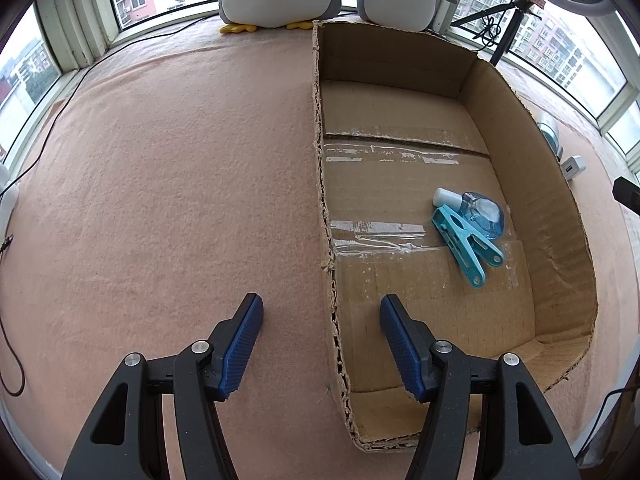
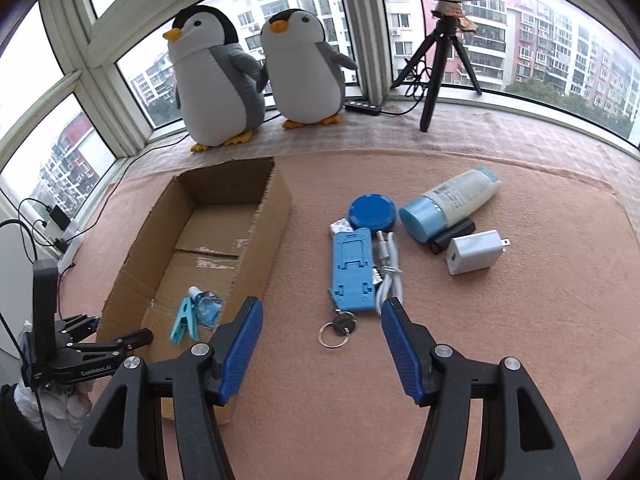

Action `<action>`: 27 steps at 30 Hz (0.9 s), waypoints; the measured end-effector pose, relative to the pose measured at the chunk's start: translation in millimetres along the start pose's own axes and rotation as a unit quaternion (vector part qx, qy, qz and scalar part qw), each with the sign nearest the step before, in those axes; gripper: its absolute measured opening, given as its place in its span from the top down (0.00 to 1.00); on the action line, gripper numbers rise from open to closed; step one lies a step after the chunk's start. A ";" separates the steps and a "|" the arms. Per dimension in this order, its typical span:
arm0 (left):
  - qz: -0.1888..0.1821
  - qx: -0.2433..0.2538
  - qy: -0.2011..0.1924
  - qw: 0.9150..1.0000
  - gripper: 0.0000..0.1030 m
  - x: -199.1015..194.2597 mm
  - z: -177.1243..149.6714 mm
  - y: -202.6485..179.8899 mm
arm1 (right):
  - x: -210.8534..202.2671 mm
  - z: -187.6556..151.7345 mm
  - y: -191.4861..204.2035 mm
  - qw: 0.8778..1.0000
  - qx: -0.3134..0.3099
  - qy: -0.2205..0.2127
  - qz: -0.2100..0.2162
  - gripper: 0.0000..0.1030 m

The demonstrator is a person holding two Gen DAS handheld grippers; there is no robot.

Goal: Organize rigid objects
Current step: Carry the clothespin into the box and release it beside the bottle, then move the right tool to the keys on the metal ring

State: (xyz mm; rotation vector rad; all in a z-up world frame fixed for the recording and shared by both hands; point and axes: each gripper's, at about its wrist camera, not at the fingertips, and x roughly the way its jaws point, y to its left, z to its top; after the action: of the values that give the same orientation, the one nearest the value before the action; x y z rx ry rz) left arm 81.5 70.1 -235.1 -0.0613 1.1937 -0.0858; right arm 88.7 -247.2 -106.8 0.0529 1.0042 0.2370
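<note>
Open mat on my left, clutter on my right

From my left gripper (image 1: 322, 322), spread wide astride the cardboard box's (image 1: 520, 152) near-left wall, the pink mat (image 1: 160, 180) left of the box lies bare to the window edge. Inside, only a teal clip (image 1: 466, 246) and small blue bottle (image 1: 480, 210) crowd the right wall. Ahead of my right gripper (image 2: 322, 322), a keyring (image 2: 336, 330), blue stand (image 2: 352, 268), white cable (image 2: 388, 272), round lid (image 2: 371, 212), tube (image 2: 452, 204) and charger (image 2: 474, 257) cluster mid-mat; its right edge stays free.

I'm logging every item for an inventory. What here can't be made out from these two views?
- Small patterned item, right wrist view: mostly covered by the blue stand and round lid.
- Black cylinder, right wrist view: partly behind the charger.
- Bottle label: print too small.
</note>
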 end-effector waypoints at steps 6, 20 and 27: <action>0.000 0.004 0.002 1.000 0.37 -0.4 0.0 0.0 | 0.2 0.1 -52.4 0.998 0.035 0.002 -0.059 0.38; -0.001 0.000 0.000 1.000 0.37 0.0 -0.6 -0.6 | 34.0 -7.2 -42.2 0.999 0.001 0.042 -0.021 0.37; 0.001 0.003 -0.002 1.000 0.37 -0.6 -0.4 -0.7 | 45.6 -23.4 0.0 0.995 -0.078 0.065 -0.006 0.51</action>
State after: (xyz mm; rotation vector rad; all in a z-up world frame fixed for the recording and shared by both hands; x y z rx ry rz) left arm 80.8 69.5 -234.7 -0.0554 1.1900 -0.0870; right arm 92.5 -238.6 -157.1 -0.1108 1.1118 0.3103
